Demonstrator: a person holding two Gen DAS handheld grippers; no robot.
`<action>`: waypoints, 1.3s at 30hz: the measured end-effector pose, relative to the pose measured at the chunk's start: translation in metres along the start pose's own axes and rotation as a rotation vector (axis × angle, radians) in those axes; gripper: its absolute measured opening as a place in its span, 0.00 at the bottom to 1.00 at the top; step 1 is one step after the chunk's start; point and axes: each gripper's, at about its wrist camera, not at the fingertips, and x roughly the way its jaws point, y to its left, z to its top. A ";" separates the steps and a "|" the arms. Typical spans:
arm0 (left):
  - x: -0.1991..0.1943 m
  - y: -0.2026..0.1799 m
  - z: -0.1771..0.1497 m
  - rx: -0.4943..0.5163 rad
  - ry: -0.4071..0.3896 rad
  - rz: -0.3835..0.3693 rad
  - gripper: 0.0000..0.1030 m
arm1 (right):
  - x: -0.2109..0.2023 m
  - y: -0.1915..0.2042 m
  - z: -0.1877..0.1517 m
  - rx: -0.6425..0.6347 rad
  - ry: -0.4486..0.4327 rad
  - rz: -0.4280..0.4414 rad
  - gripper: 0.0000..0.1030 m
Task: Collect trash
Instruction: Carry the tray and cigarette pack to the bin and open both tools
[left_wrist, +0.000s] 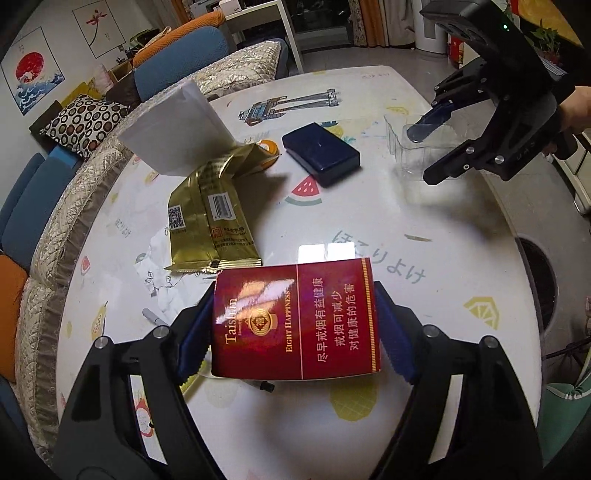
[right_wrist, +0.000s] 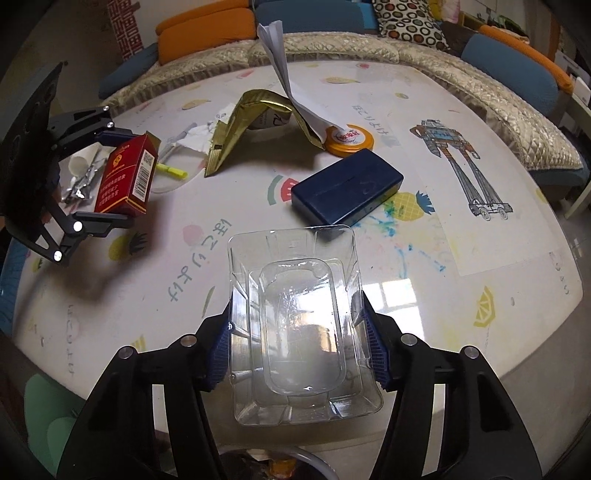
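A red cigarette pack (left_wrist: 295, 321) sits between the blue pads of my left gripper (left_wrist: 295, 288), which is shut on its two sides and holds it a little above the table. From the right wrist view the same pack (right_wrist: 125, 177) shows in the left gripper (right_wrist: 123, 177) at the far left. My right gripper (right_wrist: 295, 301) is shut on a clear plastic tray (right_wrist: 295, 325), pads pressing its long walls. In the left wrist view that tray (left_wrist: 402, 147) hangs in the right gripper (left_wrist: 424, 155) at the upper right.
On the round printed table (left_wrist: 369, 229) lie a gold foil wrapper (left_wrist: 210, 221), a bent white paper (left_wrist: 173, 129), a dark blue box (left_wrist: 321, 153), an orange lid (right_wrist: 349, 142), a pen (left_wrist: 155, 317) and a yellow highlighter (right_wrist: 170, 170). A quilted sofa (left_wrist: 62, 206) rings the far side.
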 end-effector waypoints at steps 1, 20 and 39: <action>-0.002 -0.002 0.002 0.002 -0.002 -0.001 0.74 | -0.005 0.000 -0.001 -0.002 -0.005 0.001 0.58; -0.058 -0.119 0.041 0.146 -0.050 -0.079 0.74 | -0.106 0.007 -0.080 -0.009 -0.057 0.028 0.58; -0.015 -0.299 0.042 0.307 -0.022 -0.344 0.74 | -0.081 0.002 -0.263 0.140 0.148 0.091 0.58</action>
